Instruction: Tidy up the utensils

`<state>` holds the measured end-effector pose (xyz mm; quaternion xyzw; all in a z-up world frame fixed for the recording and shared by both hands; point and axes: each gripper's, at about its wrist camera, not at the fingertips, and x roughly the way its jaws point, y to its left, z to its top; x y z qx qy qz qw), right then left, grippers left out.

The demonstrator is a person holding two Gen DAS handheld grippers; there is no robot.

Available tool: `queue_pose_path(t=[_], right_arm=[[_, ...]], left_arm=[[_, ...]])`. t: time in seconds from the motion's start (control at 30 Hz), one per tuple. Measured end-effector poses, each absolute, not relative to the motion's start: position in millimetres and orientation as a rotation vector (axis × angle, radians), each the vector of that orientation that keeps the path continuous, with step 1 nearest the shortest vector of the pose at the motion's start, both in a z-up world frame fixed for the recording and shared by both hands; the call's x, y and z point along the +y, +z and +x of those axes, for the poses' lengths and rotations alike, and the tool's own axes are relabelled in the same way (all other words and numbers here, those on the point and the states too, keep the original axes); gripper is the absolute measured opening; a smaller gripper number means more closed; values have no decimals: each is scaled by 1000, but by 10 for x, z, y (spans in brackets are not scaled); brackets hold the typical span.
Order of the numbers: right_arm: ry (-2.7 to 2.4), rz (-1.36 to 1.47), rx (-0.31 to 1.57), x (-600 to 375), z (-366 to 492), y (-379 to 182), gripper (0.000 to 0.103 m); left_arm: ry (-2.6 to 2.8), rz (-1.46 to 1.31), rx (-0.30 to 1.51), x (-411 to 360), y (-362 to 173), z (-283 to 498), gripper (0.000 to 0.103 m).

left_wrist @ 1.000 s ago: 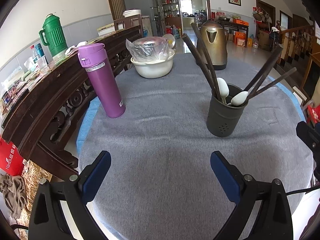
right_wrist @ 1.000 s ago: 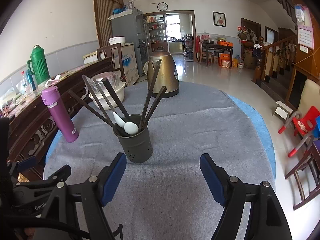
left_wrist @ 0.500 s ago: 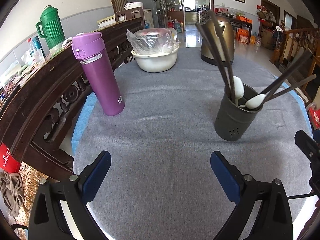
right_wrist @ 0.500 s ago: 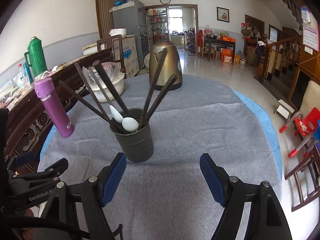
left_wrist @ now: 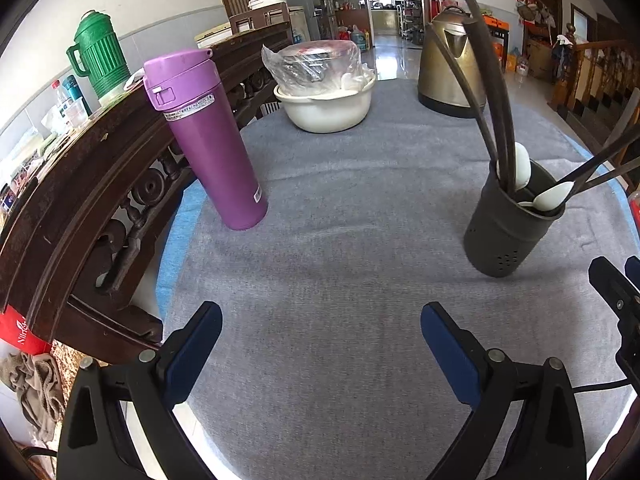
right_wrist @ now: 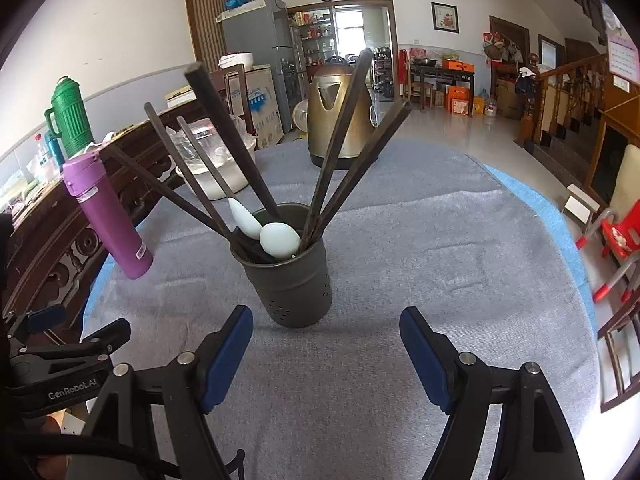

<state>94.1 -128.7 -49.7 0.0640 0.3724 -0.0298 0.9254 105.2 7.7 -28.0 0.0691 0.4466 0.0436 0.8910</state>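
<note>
A dark grey utensil holder stands on the grey cloth of the round table. It holds several dark chopsticks and two white spoons. It also shows in the left wrist view at the right. My right gripper is open and empty, just in front of the holder. My left gripper is open and empty, over bare cloth to the left of the holder. The left gripper also shows at the right wrist view's lower left.
A purple flask stands at the table's left edge beside a dark carved wooden rail. A white bowl with a plastic-wrapped pot and a brass kettle stand at the far side. A green thermos stands behind the rail.
Both grippers have moved forward toward the table's middle, so the holder and flask look closer. Both stay open and empty.
</note>
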Motion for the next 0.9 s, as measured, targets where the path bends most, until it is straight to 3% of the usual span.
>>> queue_pose_path(t=[0.9], right_arm=[[-83,123,700,-1227,537,-240,79]], left_arm=[[78,184,850,104,84,717,99]])
